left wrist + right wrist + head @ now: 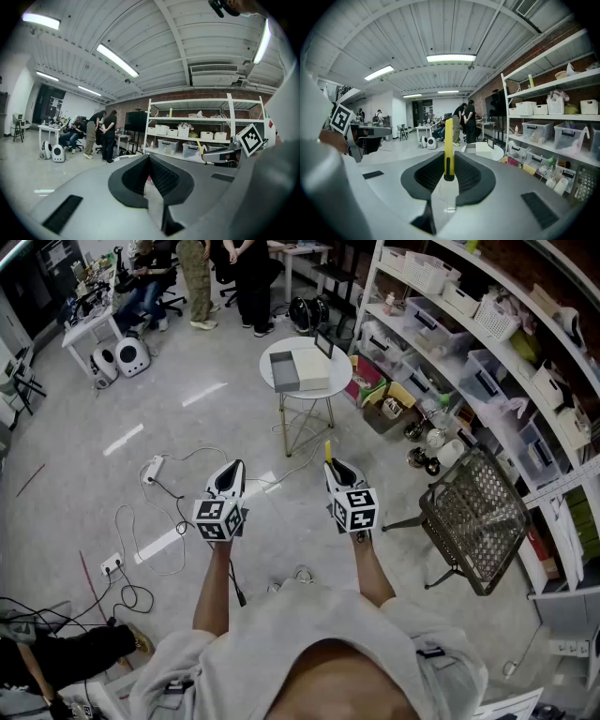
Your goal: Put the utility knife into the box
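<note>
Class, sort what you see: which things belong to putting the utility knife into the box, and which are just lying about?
Job: utility knife, right gripper holding it, box, round table under the box.
Lying about: wire chair, power strip, white basket.

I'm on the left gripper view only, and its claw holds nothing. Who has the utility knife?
Observer: The right claw is shut on the slim yellow utility knife, which stands upright between its pads.
Operator: Where's the box?
Observer: The flat grey-and-cream box lies on the small round white table, straight ahead in the head view.
Operator: Anything on the floor on the way?
Observer: A white power strip lies on the floor, left of the straight line to the table.
</note>
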### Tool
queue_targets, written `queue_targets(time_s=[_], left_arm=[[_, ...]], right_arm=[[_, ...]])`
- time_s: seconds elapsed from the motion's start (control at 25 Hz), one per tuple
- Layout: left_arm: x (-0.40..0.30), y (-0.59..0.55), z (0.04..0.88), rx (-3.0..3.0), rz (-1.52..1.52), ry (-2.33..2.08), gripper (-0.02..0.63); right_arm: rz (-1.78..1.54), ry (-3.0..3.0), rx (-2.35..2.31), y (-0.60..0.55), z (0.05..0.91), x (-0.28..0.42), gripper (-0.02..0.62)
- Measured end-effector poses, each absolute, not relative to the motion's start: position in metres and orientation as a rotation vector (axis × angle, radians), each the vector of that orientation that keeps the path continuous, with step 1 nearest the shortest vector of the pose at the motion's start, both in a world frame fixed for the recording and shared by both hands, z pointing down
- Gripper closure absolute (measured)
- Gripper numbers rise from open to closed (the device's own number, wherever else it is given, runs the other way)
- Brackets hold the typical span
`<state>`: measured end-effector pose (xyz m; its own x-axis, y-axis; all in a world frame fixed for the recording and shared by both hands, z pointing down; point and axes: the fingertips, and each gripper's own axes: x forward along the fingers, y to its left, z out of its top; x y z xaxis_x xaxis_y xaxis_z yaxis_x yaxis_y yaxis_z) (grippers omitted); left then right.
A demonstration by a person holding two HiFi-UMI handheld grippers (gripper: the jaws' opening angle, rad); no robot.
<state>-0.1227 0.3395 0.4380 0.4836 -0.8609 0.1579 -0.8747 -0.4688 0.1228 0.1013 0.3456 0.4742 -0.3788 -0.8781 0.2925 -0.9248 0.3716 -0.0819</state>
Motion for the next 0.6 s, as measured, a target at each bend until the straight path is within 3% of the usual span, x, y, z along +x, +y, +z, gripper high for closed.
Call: queue_targets(time_s=[0.6], left_arm=[[-0.1173, 0.3366, 0.4417, 2.534, 0.114, -1.504, 0.588]], right_arm=[[0.352, -2.434, 1.627, 0.3493, 0.4777, 0.1083, 0.512]])
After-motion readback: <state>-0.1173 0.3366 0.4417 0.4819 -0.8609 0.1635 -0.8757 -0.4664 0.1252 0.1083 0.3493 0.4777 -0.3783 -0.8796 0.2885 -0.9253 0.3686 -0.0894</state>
